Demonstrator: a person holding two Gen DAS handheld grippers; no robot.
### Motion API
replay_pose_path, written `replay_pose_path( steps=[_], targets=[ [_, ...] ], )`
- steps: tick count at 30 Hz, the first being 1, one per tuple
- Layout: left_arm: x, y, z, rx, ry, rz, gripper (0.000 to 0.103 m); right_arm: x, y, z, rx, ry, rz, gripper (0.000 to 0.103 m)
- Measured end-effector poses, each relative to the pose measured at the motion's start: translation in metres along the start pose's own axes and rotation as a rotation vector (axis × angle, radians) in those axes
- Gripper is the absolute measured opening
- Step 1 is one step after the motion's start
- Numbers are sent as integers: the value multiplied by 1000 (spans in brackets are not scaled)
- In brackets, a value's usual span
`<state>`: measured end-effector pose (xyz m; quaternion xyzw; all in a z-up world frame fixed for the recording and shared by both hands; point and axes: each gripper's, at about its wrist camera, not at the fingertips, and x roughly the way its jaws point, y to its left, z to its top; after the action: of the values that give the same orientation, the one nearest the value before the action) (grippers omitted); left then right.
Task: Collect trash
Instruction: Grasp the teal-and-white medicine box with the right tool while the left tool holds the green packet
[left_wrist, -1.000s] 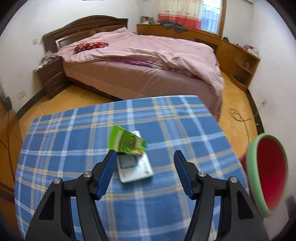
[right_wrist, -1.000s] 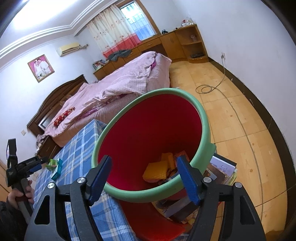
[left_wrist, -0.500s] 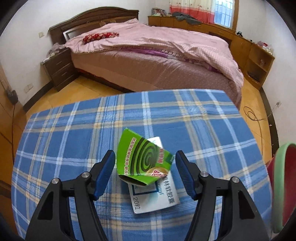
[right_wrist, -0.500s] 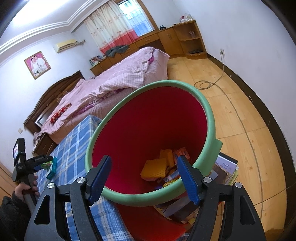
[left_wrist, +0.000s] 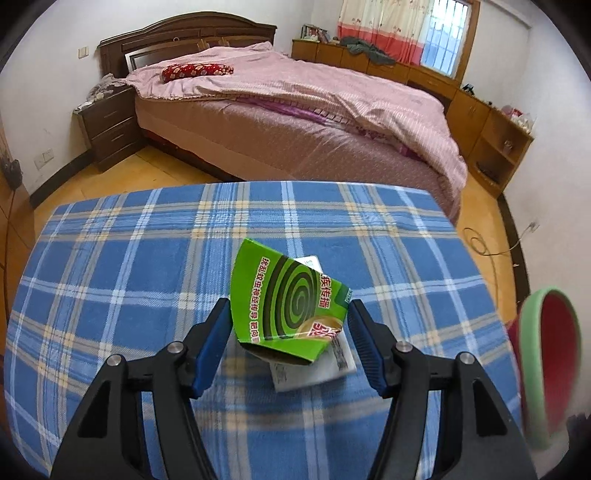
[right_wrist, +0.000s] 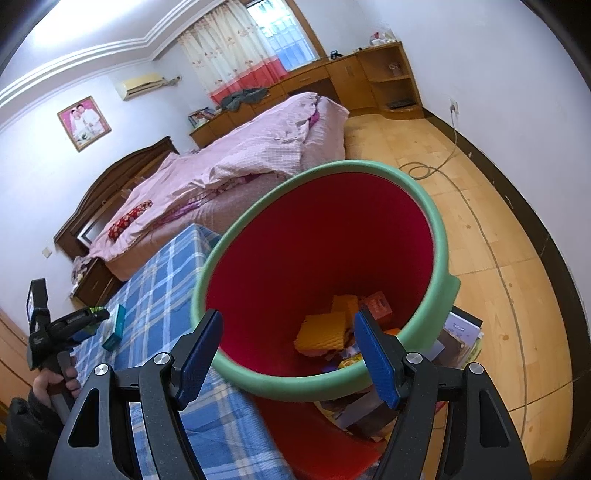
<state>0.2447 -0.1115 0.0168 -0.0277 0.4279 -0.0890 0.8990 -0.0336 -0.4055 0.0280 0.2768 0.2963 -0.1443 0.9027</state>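
A crumpled green mosquito-coil box (left_wrist: 284, 306) lies on a flat white and teal box (left_wrist: 325, 365) on the blue plaid tablecloth (left_wrist: 110, 280). My left gripper (left_wrist: 290, 343) is open, its blue fingers on either side of the green box's near end. My right gripper (right_wrist: 288, 354) is open and empty, just above the near rim of a red bin with a green rim (right_wrist: 439, 236) that holds orange and red trash (right_wrist: 325, 332). The bin also shows at the right edge of the left wrist view (left_wrist: 532, 369). The left gripper also shows in the right wrist view (right_wrist: 70, 325).
A bed with a pink quilt (left_wrist: 295, 99) stands beyond the table. A dark nightstand (left_wrist: 107, 125) is at its left, wooden cabinets (left_wrist: 491, 140) along the right wall. Books and papers (right_wrist: 461, 332) lie under the bin. A cable (right_wrist: 424, 170) runs over the wooden floor.
My left gripper has moved forward and down, so the green box now sits between its fingers. The right gripper and the bin have shifted only slightly.
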Motion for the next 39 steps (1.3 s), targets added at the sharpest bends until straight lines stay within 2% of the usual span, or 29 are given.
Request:
replay_pose_path(
  steps=[6, 13, 16, 19, 30, 39],
  targets=[
    [-32, 20, -11, 13, -31, 12, 64, -3, 27, 3, -52, 3, 38, 75],
    [-53, 64, -24, -22, -50, 80, 64, 3, 76, 3, -131, 35, 91, 75],
    [-56, 83, -30, -57, -62, 138, 64, 10, 99, 1, -165, 51, 112, 75],
    [-53, 103, -35, -108, -65, 152, 64, 19, 123, -3, -204, 76, 132, 75],
    [-40, 142, -55, -236, -99, 186, 64, 82, 218, -34, -384, 180, 190, 74],
    [-35, 154, -60, -268, -78, 178, 64, 136, 261, -51, -442, 245, 169, 74]
  ],
)
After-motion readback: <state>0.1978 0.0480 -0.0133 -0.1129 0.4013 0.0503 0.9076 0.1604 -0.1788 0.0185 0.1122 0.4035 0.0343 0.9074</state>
